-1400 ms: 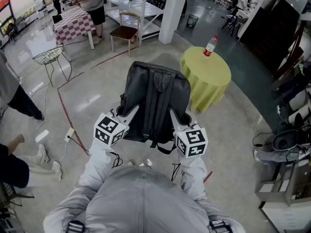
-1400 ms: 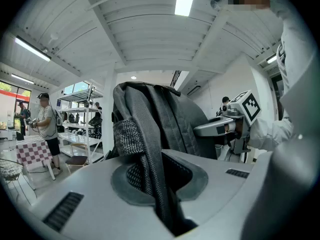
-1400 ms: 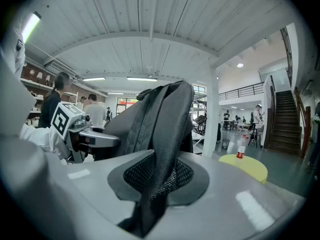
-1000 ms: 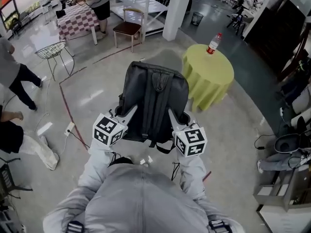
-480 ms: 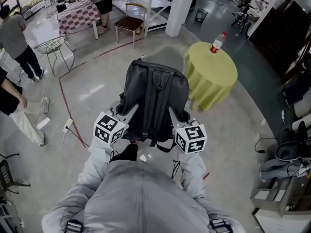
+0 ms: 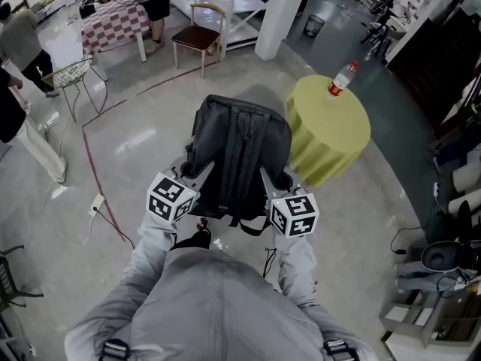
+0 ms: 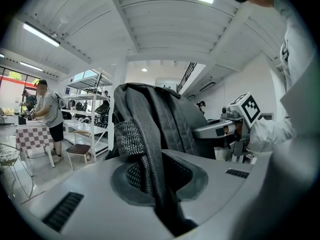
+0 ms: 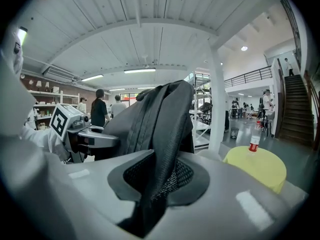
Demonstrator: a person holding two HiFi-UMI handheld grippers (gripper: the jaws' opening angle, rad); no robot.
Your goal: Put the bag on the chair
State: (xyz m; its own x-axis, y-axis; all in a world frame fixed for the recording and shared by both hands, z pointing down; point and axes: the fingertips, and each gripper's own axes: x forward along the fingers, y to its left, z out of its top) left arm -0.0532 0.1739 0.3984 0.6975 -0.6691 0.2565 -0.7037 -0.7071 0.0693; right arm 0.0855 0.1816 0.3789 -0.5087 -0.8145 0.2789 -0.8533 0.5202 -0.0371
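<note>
A black backpack point(image 6: 238, 153) hangs in the air in front of me, held level between both grippers. My left gripper point(image 6: 197, 177) is shut on its left shoulder strap point(image 7: 145, 159). My right gripper point(image 6: 270, 180) is shut on the right strap point(image 8: 162, 169). In each gripper view the strap runs pinched between the jaws, with the bag's body point(image 7: 160, 114) point(image 8: 155, 119) rising beyond. A wooden chair point(image 6: 193, 40) with a brown seat stands far ahead on the left; it also shows small in the left gripper view as the chair point(image 7: 82, 151).
A round table with a yellow-green cloth point(image 6: 331, 130) and a bottle point(image 6: 341, 79) stands ahead on the right. A white pillar point(image 6: 282, 13), a checkered table point(image 6: 113, 25) with people, a wire basket stand point(image 6: 64, 74) and a floor cable point(image 6: 94, 201) lie left and ahead.
The floor and furniture have slid through the head view as I walk and turn; the chair now sits more to the left. Both grippers keep the same hold on the bag.
</note>
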